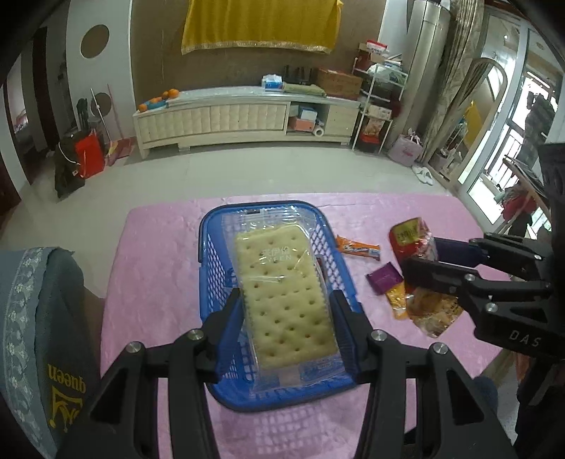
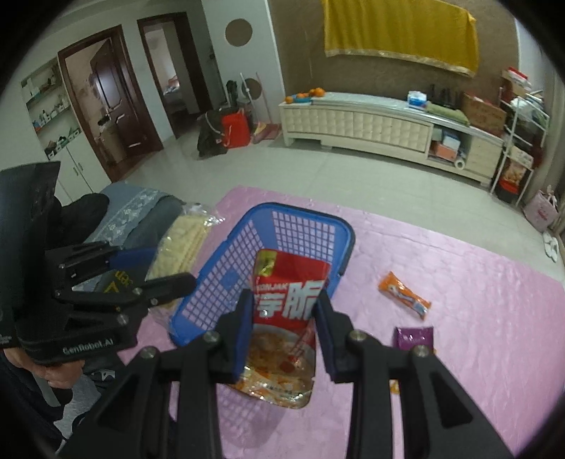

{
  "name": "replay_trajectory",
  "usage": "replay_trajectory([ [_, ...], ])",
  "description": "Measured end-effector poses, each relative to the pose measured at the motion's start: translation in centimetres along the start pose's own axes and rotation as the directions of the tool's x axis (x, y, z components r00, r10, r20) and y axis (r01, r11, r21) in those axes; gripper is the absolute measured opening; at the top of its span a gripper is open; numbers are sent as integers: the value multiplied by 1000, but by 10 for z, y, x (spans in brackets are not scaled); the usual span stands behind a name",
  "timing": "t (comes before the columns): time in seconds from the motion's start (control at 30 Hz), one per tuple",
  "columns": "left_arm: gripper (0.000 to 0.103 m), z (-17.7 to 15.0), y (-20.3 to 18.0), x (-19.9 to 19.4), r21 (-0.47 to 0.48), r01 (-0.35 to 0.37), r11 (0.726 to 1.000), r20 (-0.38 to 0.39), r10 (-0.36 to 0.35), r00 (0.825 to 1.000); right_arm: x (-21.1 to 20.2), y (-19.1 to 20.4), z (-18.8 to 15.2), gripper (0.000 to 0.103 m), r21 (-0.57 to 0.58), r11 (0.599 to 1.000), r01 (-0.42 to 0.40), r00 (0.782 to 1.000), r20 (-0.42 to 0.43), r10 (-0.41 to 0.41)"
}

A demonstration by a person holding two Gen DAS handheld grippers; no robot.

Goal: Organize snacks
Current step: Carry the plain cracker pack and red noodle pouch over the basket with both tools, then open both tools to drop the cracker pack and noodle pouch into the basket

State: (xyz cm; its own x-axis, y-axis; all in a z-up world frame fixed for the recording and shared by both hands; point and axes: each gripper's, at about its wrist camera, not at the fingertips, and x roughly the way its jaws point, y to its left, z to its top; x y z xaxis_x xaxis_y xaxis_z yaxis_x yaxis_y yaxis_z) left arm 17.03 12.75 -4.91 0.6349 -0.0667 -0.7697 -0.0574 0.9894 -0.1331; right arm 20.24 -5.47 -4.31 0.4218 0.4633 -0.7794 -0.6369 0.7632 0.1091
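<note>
My left gripper (image 1: 286,314) is clamped across the width of a cracker pack (image 1: 282,300), a pale sheet of dotted crackers in clear wrap, with one blue pad on each long edge. I hold it lengthwise above the blue basket (image 1: 212,247), whose mesh walls show on either side beneath it.

My right gripper (image 2: 284,314) has its fingers pressed on both sides of a red snack pouch (image 2: 289,282) with large white characters and a picture of food on its lower half. The pouch hangs in front of the basket's near corner; whether its lower end touches the pink mat (image 2: 459,317) I cannot quite make out.

Just right of the basket, loose on the mat, lie a purple packet (image 2: 413,337) and, farther off, an orange stick pack (image 2: 404,294). From the left view a small orange-yellow packet (image 1: 397,298) sits beside the purple one.

To my left, a grey-blue cushion (image 1: 31,317) with lace trim rests against the mat's edge. Beyond the mat is pale tiled floor, then a long cream cabinet (image 1: 212,120) with oranges (image 1: 169,93) on top, under a yellow cloth (image 1: 261,24) on the wall.
</note>
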Motion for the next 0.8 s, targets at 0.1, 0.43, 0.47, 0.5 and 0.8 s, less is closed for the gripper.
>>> replay_trajectory([
  [0.1,46,4,8,23,-9,-2,1000,-35,2,999,28,-5,6,38,-2,1000,-4,999,-39,4],
  [0.43,46,22,25,78,-38,25,999,-101,-29,994,94,-24,31,39,22,1000,-10,994,-110,12],
  [0.47,46,23,26,83,-42,24,999,-108,-28,994,98,-24,32,39,15,1000,-7,993,-117,9],
  [0.5,47,24,27,87,-45,19,999,-112,-24,993,101,-24,33,39,14,1000,-5,992,-122,7],
  [0.8,62,26,35,92,-83,24,996,-105,-33,994,112,-26,38,76,9,1000,21,991,-134,-19],
])
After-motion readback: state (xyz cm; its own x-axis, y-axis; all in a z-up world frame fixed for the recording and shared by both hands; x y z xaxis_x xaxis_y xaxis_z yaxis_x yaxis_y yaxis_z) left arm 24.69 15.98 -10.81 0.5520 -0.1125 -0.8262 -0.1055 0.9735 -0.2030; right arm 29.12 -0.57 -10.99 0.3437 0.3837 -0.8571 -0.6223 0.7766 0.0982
